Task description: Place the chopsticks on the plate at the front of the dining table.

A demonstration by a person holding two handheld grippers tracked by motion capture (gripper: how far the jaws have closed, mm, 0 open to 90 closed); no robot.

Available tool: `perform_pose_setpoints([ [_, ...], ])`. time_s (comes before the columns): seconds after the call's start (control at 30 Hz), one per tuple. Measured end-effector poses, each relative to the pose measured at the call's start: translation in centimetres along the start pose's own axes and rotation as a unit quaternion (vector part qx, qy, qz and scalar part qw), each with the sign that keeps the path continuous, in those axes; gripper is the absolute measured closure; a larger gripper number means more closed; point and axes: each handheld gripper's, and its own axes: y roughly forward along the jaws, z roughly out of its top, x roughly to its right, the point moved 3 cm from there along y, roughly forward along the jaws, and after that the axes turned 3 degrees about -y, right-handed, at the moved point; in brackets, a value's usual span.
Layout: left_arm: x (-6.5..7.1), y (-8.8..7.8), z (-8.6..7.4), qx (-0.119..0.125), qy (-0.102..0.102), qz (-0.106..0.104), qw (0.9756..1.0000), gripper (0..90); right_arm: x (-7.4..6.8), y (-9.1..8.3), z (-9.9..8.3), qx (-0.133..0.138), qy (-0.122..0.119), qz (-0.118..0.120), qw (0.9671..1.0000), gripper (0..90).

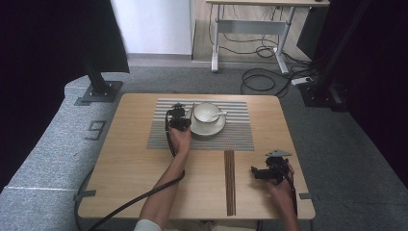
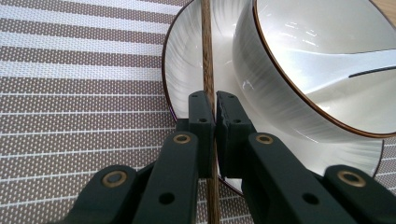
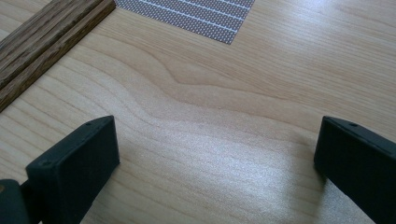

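Wooden, thin and brown, one chopstick (image 2: 207,70) sits clamped in the left hand-held gripper (image 2: 215,109), lying across the white saucer (image 2: 187,70) beside the white bowl (image 2: 299,70). The placing seems nearly finished; letting go remains. The right hand-held gripper (image 3: 217,154) gapes wide, empty, over the tabletop (image 3: 233,93).

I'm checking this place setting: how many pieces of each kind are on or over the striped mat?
Bowl: 1
Saucer: 1
Spoon: 1
Chopstick, clamped in the left gripper: 1
Total: 4
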Motion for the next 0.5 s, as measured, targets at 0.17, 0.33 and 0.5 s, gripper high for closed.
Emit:
perform_pose_setpoints([
  [0.17, 0.21, 0.14, -0.22, -0.002, -0.004, -0.007, 1.0, 85.0, -0.02, 0.0, 0.0, 0.0, 0.0, 0.0, 1.0, 0.0],
  [0.33, 0.6, 0.07, -0.33, 0.0, 0.002, -0.009, 1.0, 84.5, -0.05, 0.0, 0.0, 0.0, 0.0, 0.0, 1.0, 0.0],
  [0.5, 0.88, 0.12, -0.43, 0.001, 0.005, -0.013, 0.9999, 82.5, -0.04, 0.0, 0.0, 0.0, 0.0, 0.001, 1.0, 0.0],
])
